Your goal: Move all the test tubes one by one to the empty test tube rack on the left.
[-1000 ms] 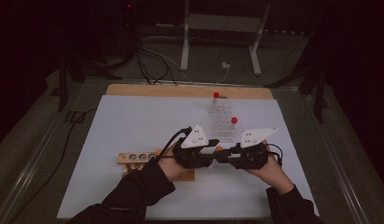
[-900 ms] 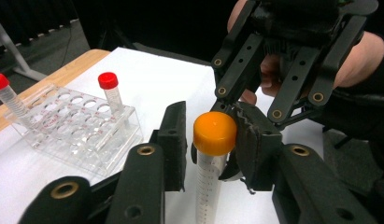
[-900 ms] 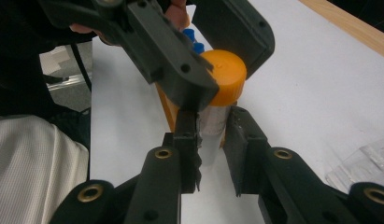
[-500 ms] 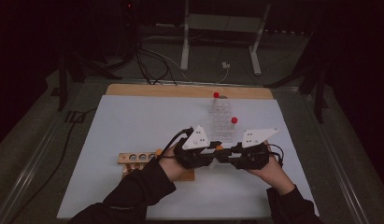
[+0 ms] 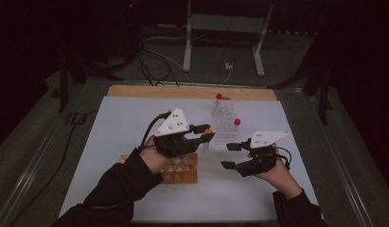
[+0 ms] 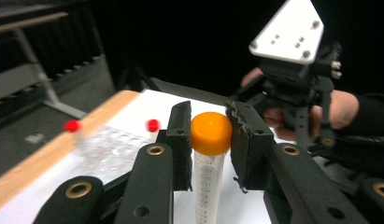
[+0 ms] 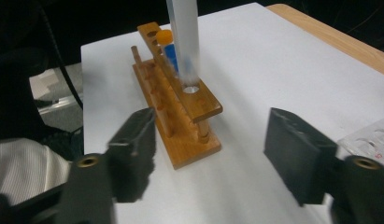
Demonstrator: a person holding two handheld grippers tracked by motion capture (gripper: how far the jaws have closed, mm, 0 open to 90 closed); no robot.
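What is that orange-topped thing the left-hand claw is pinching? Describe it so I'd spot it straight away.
Start at the white table and find the wooden rack near its front edge. Above the rack's end hole, the left gripper clamps a clear plastic tube by its orange cap. It alone hangs in the air; the other capped tubes sit in the rack.

Clear plastic tube (image 6: 207, 186) with glossy orange cap (image 6: 210, 133), varnished wooden rack (image 7: 180, 109), matt white table cover (image 5: 126, 123)

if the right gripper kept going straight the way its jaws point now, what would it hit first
Most likely the wooden rack. In the right gripper view the open right gripper looks along bare white table toward the rack's near end, where the left gripper holds a clear tube over the end hole. Depth is hard to judge.
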